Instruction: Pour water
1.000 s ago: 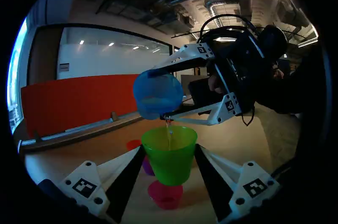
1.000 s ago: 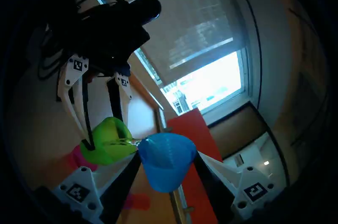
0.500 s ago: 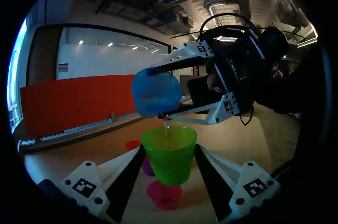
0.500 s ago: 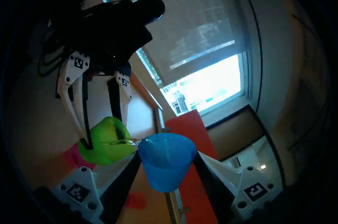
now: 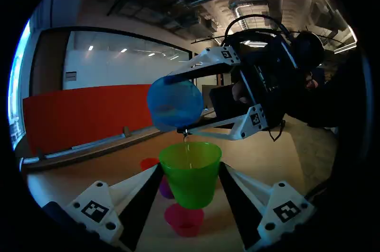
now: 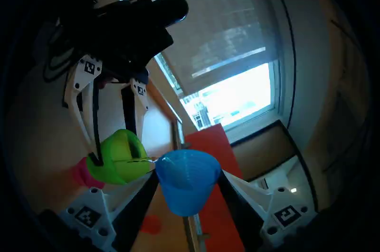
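Pouring at mid-frame: right gripper (image 6: 187, 177) clamps the tipped blue cup (image 5: 175, 102), a thin stream (image 5: 186, 146) falling into the green cup (image 5: 191, 184) that left gripper (image 5: 190, 170) grips; nearly emptied, probably.

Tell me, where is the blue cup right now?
In the left gripper view the blue cup is tipped just above the green cup, held in the right gripper.
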